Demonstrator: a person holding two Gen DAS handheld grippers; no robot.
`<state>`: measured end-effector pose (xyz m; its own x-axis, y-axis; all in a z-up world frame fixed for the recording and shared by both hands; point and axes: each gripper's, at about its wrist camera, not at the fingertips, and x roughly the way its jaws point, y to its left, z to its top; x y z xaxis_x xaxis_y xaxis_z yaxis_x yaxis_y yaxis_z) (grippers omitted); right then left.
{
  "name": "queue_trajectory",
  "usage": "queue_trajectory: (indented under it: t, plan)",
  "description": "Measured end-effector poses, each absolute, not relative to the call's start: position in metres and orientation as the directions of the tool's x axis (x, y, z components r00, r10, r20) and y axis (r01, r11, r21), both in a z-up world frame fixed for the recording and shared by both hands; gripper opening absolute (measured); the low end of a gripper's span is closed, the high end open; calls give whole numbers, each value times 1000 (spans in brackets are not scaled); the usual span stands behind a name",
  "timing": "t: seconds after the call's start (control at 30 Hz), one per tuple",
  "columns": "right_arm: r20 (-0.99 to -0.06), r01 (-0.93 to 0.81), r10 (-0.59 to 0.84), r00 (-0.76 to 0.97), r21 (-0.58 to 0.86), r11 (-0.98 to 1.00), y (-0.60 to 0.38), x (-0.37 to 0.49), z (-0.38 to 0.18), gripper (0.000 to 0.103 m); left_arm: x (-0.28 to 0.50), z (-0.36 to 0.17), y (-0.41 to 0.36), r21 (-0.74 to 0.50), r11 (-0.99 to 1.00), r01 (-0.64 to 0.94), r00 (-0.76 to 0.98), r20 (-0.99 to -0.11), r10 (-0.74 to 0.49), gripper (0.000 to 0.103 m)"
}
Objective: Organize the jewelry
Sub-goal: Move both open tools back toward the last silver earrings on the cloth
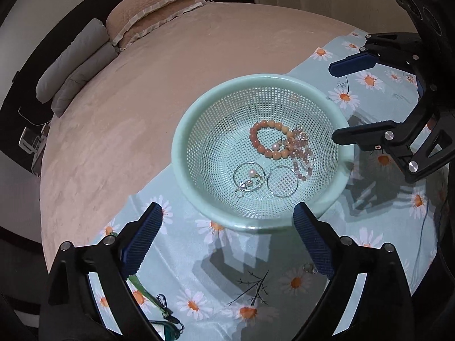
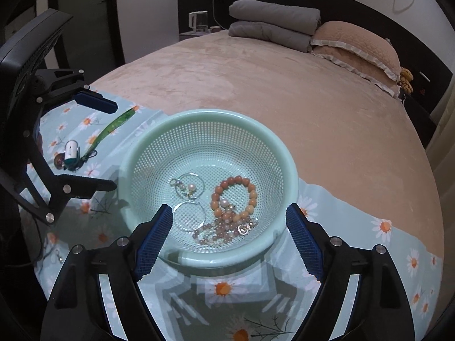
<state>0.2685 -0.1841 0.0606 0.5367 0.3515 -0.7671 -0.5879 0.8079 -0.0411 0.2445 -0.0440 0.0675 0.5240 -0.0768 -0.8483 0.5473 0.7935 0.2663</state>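
Mint-green perforated basket (image 1: 182, 130) on pale aqua cloth (image 1: 199, 270) printed with white, orange-centred daisies. Inside: orange-peach bead bracelet (image 1: 266, 140), pale pink translucent bead strand (image 1: 303, 156), silver hoops (image 1: 283, 181). Bedspread (image 1: 170, 65) dusty pink; pillows (image 2: 355, 42) same pink with cream ruffle; folded blankets (image 2: 273, 25) grey. Green lanyard (image 2: 113, 126). Fingers (image 2: 155, 241) black with blue ribbed pads.

- A home bedroom: a wide bed (image 2: 284, 108) under a plush beige blanket.
- Frilled beige quilted pillows (image 2: 358, 45) and folded grey quilts (image 2: 270, 25) lie against a dark headboard (image 2: 426, 56).
- A white electric kettle (image 2: 198, 21) stands on the bedside stand.
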Motion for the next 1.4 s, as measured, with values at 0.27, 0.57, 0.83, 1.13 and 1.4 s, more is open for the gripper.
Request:
queue_trajectory:
  t: [0.27,0.57,0.83,1.13,1.4]
  plan:
    - [-738,-660,431,520,-27,751,-160,222,67,78,199,76,-15,262,819,511,525,-849,-57,94]
    - [-764,-741,463,449,-29,671,-120,167,44,78,149,52,12,244,833,498,488,-872,-37,94]
    - [-804,-740,442,397,4,672,-105,153,13,78,111,18,29,249,835,490,460,-888,-5,94]
    - [-818,-687,409,404,24,726,-97,158,-21,78,83,-17,23,190,828,528,416,-908,-57,94]
    - [-788,-583,390,477,49,811,-97,166,-44,78,73,-31,26,93,886,454,484,-861,-158,94]
